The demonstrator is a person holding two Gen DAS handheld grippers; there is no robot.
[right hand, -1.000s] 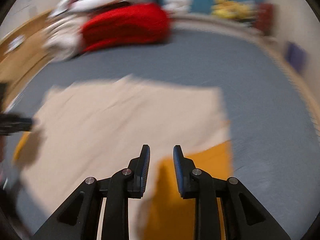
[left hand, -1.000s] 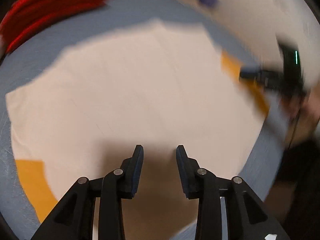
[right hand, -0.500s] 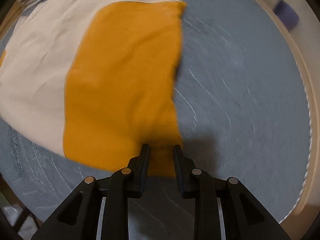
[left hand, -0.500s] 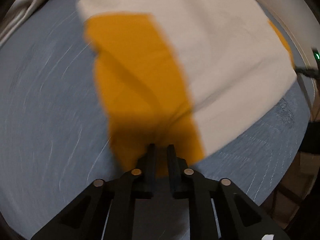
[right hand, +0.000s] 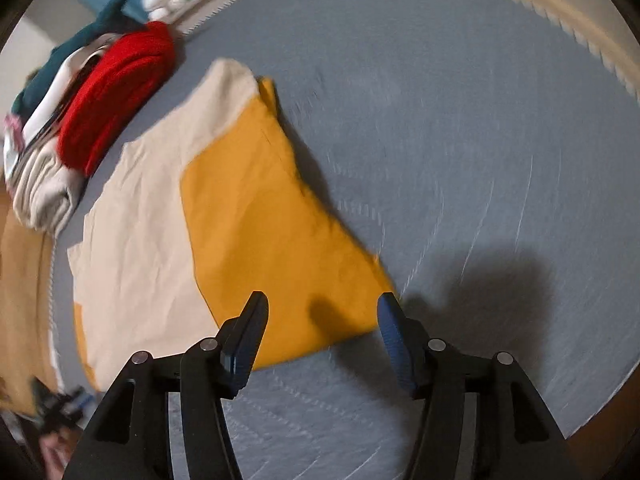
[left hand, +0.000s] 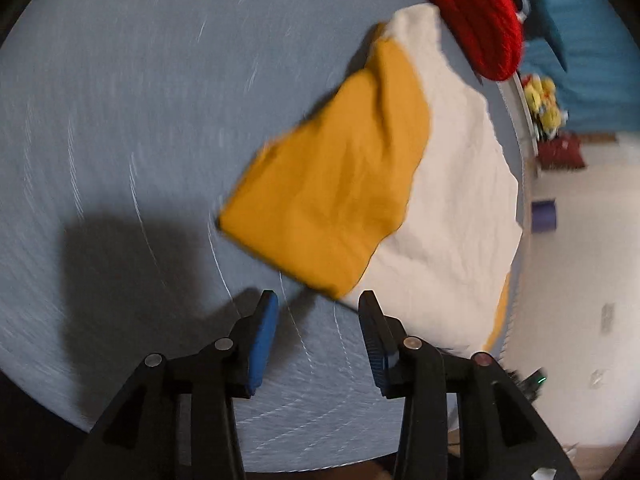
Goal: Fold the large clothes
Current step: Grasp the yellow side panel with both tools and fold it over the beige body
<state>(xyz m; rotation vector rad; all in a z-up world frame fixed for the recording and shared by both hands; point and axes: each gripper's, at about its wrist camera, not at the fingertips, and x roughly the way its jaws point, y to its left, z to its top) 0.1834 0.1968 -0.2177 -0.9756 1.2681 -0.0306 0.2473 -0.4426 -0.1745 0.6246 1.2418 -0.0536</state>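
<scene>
Orange panel [right hand: 256, 236] now flipped over cream garment [left hand: 452, 216], both lying flat on grey bed [right hand: 460, 120] beside red folded pile [right hand: 112, 96]; fold step looks laid. Left tongs [left hand: 318, 304], right tongs [right hand: 322, 306] just opened, empty, angled down at orange panel's near edge.

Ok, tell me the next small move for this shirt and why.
Probably bring each gripper down onto its near orange sleeve corner and close. Both the left gripper and right gripper stand open with nothing held, having just opened, and the orange sleeve lies folded over the cream shirt.
</scene>
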